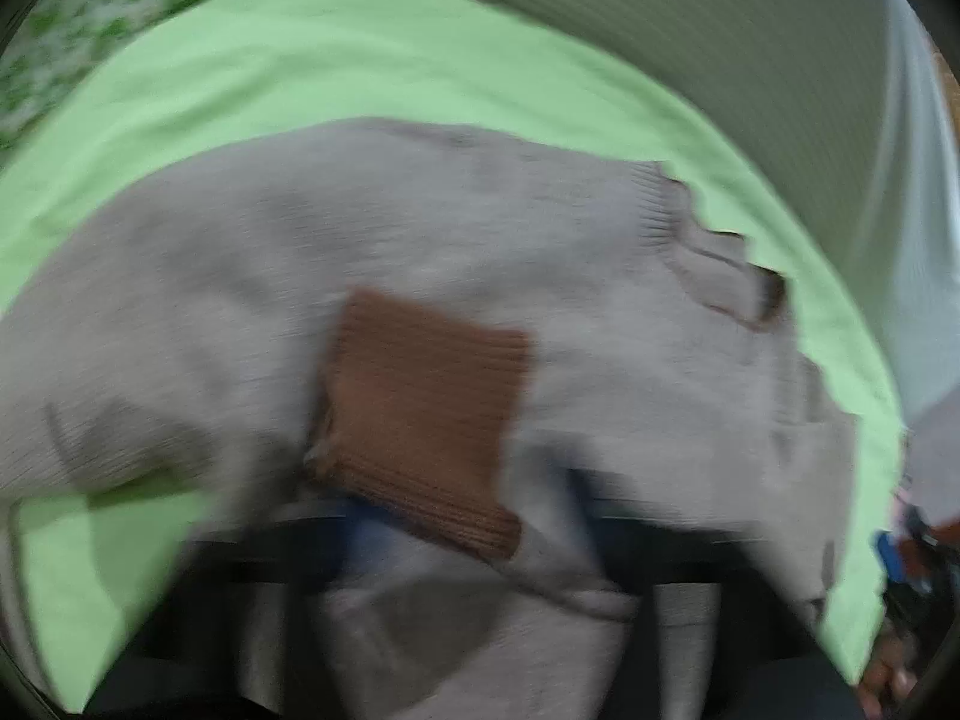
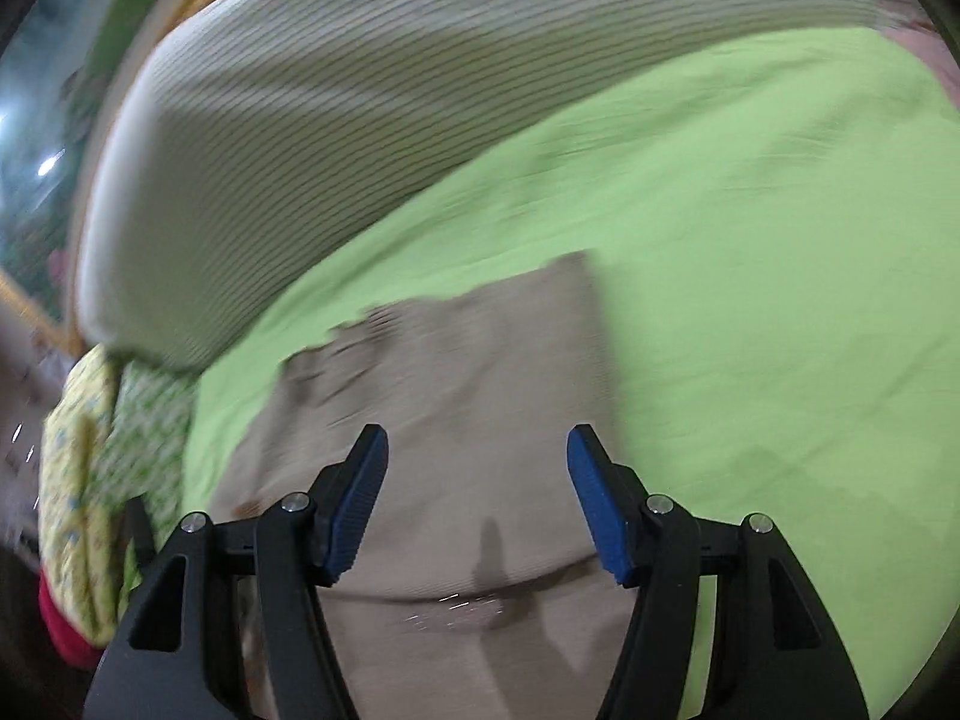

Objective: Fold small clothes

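The left gripper (image 1: 456, 546), blurred under the beige knitted sweater (image 1: 480, 252), is seemingly pinching its brown ribbed cuff (image 1: 420, 414) to fold the sleeve, though I cannot tell; the right gripper (image 2: 477, 498) is hovering with jaws apart above the sweater.

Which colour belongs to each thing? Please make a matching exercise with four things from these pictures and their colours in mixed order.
Things:
1. sweater
2. cuff
3. sheet
4. pads of the right gripper

Colours:
A. blue
B. light green
C. beige
D. brown

Pairs: 1-C, 2-D, 3-B, 4-A
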### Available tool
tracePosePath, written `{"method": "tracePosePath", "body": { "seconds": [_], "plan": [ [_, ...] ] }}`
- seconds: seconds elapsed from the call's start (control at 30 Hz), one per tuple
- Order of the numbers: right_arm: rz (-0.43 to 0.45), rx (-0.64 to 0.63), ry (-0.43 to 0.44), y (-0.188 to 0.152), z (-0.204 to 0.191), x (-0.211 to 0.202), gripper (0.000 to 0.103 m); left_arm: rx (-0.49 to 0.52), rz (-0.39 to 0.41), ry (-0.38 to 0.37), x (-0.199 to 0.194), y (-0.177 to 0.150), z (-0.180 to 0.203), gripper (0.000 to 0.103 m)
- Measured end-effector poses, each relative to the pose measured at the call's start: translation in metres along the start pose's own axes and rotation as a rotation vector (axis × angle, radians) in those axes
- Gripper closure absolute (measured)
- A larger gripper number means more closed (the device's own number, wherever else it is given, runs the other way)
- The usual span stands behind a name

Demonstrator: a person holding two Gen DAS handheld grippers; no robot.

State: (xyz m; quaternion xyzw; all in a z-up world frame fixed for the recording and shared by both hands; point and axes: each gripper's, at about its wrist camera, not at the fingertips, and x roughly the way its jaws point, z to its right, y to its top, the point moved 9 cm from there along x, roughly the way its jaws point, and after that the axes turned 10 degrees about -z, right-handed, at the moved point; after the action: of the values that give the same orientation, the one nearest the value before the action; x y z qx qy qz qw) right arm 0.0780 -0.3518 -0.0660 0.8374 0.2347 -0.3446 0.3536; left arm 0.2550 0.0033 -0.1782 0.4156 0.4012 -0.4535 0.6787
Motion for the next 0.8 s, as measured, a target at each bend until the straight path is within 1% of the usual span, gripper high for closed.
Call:
{"method": "tracePosePath", "body": {
  "seconds": [0.03,0.07,0.1,0.13,0.17,0.23,0.27,0.3,0.33,0.43,0.5,0.53,0.57,0.6,0.63,0.67,0.73,0.8],
  "plan": [
    [0.003,0.017,-0.006,0.003,0.004,0.002,0.04,0.008,-0.007,-0.013,0.0,0.001,0.004,0.096],
    [0.005,0.03,-0.013,0.01,0.014,0.003,0.04,0.023,0.021,-0.017,-0.005,0.003,0.007,0.097],
    [0.003,0.029,-0.016,0.012,0.013,0.009,0.04,0.058,0.074,-0.005,-0.017,0.005,0.011,0.097],
    [-0.004,0.026,-0.021,0.015,0.014,0.014,0.04,0.078,0.111,0.002,-0.029,0.006,0.012,0.097],
    [-0.012,0.023,-0.024,0.021,0.016,0.018,0.04,0.089,0.129,0.01,-0.04,0.006,0.011,0.097],
    [-0.021,0.011,-0.005,0.03,0.015,0.025,0.04,0.064,0.196,-0.003,-0.066,0.006,0.0,0.097],
    [-0.031,-0.002,0.0,0.033,0.011,0.031,0.039,0.041,0.209,-0.008,-0.072,0.006,-0.008,0.097],
    [-0.043,-0.016,0.001,0.035,0.007,0.037,0.038,0.021,0.206,-0.02,-0.075,0.003,-0.017,0.097],
    [-0.049,-0.028,0.002,0.034,0.004,0.043,0.038,0.02,0.185,-0.027,-0.071,-0.001,-0.021,0.097],
    [-0.093,-0.062,-0.002,0.03,-0.003,0.067,0.037,0.051,0.142,-0.005,-0.066,-0.009,-0.026,0.097],
    [-0.129,-0.102,-0.04,0.024,-0.01,0.087,0.037,0.07,0.143,-0.006,-0.066,-0.014,-0.024,0.097],
    [-0.143,-0.129,-0.079,0.024,-0.008,0.093,0.038,0.079,0.151,-0.007,-0.068,-0.015,-0.021,0.097],
    [-0.151,-0.139,-0.101,0.022,-0.014,0.103,0.04,0.091,0.158,-0.008,-0.071,-0.016,-0.02,0.097],
    [-0.162,-0.137,-0.117,0.024,-0.011,0.106,0.077,0.106,0.166,-0.006,-0.074,-0.016,-0.018,0.097],
    [-0.17,-0.124,-0.127,0.028,-0.006,0.104,0.095,0.123,0.173,-0.006,-0.076,-0.013,-0.013,0.097],
    [-0.149,-0.102,-0.126,0.037,0.0,0.097,0.095,0.138,0.18,-0.008,-0.077,-0.011,-0.009,0.097],
    [-0.081,-0.096,-0.152,0.055,0.01,0.073,0.095,0.17,0.192,0.006,-0.074,-0.006,0.001,0.097],
    [-0.068,-0.111,-0.181,0.063,0.016,0.067,0.095,0.194,0.189,0.041,-0.063,-0.003,0.005,0.097]
  ]
}}
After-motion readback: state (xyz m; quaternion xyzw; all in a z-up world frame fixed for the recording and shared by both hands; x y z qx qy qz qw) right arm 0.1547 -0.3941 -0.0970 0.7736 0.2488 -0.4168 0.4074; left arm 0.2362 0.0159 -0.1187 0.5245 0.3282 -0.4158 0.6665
